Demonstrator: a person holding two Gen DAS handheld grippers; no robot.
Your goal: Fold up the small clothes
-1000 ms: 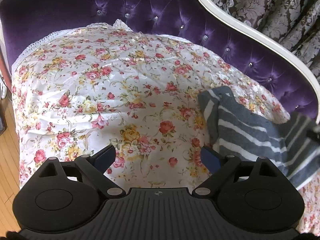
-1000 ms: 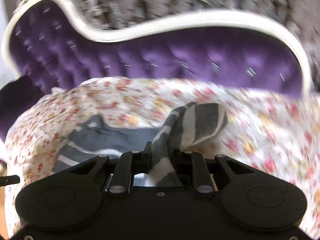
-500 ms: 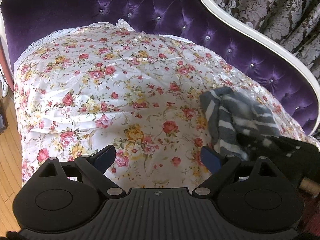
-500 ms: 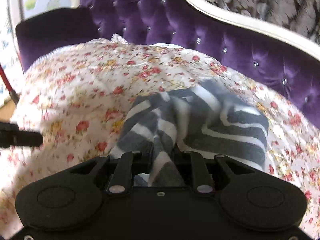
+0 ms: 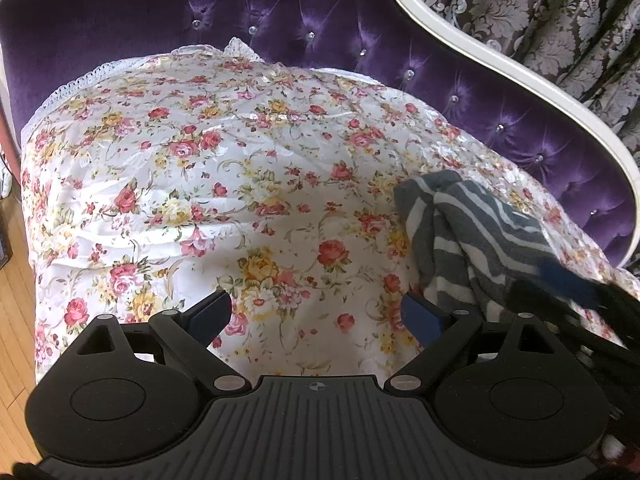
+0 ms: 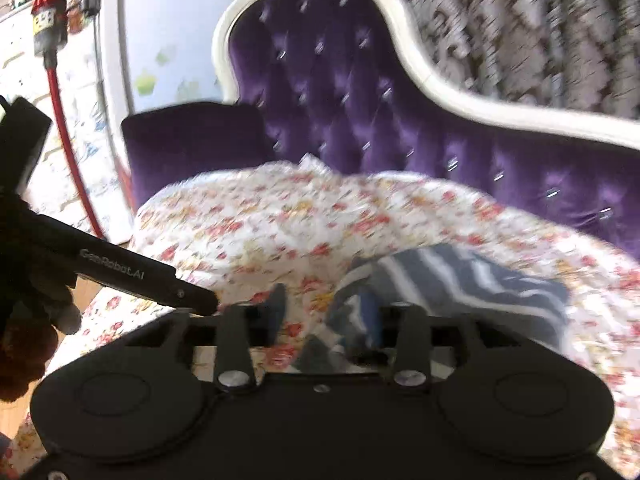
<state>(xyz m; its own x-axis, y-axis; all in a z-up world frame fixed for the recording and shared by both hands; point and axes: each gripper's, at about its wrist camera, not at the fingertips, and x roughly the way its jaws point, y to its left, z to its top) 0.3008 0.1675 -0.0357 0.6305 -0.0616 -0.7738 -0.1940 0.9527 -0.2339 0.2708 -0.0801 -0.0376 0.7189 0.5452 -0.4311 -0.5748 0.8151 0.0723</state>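
Observation:
A grey garment with white stripes [image 5: 472, 232] lies bunched and folded over on the floral cover [image 5: 240, 184], right of centre. My left gripper [image 5: 316, 312] hovers open over bare cover just left of the garment, with nothing between its fingers. In the left wrist view my right gripper [image 5: 560, 276] shows blurred at the garment's near right edge. The right wrist view is blurred: the right gripper [image 6: 326, 312] has its jaws opening, and a fold of the striped garment [image 6: 460, 280] lies between them by the right pad without being pinched.
A purple tufted sofa back [image 5: 360, 40] with a white frame [image 5: 480, 52] curves behind the cover, and a patterned curtain [image 5: 540, 8] hangs beyond. Wooden floor [image 5: 16, 280] shows on the left. The left gripper's black body [image 6: 120, 272] crosses the right view's left side.
The right gripper swung left with the garment's end, laying it over onto the rest of the garment, and its jaws have parted from the cloth. The left gripper stayed put.

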